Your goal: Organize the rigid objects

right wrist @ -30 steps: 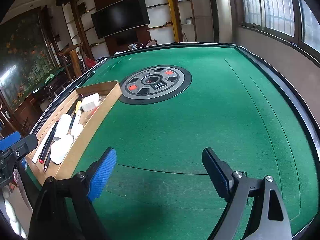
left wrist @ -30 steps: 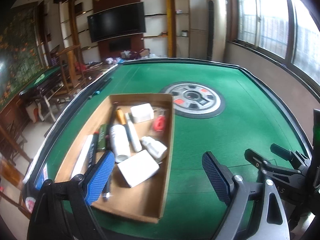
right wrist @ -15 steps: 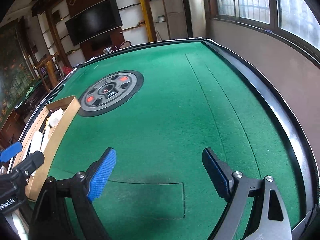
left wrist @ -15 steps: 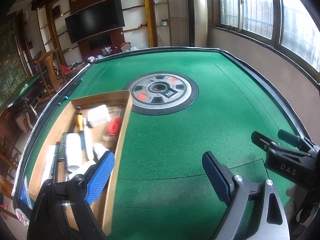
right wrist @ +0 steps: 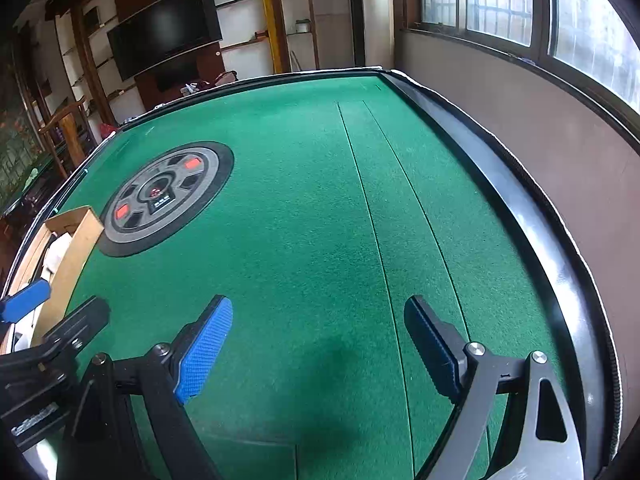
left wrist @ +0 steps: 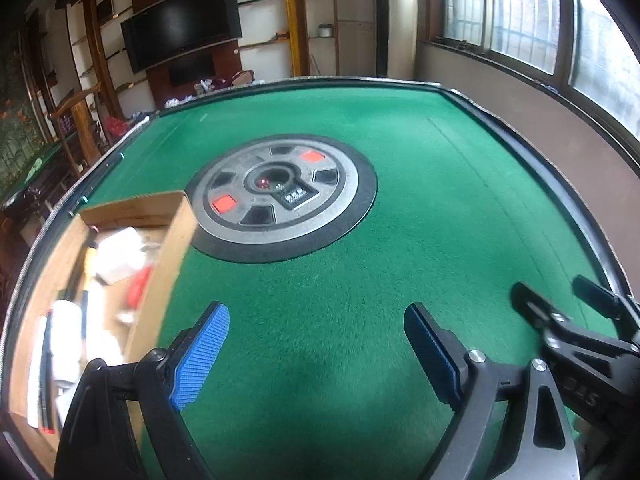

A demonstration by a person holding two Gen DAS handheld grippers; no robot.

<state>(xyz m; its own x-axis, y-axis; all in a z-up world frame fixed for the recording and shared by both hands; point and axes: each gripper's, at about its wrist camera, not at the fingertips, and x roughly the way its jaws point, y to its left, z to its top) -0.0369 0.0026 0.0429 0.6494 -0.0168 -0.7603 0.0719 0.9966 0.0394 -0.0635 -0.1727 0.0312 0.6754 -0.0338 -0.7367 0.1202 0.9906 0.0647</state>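
The cardboard box [left wrist: 132, 264] of loose items lies along the table's [left wrist: 400, 240] left edge, its long side following that edge. The left tongs [left wrist: 316, 356] are nearer it than the right tongs [right wrist: 318, 354]; both gape wide and hold nothing.

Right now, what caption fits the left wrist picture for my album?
Open left gripper hovers over green felt table, cardboard box of small items at left.

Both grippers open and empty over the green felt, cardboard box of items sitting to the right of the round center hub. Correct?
One error: the cardboard box sits left of the round center hub, not right, as the left wrist view shows. The rest stands: left gripper and right gripper are open and empty over the green felt.
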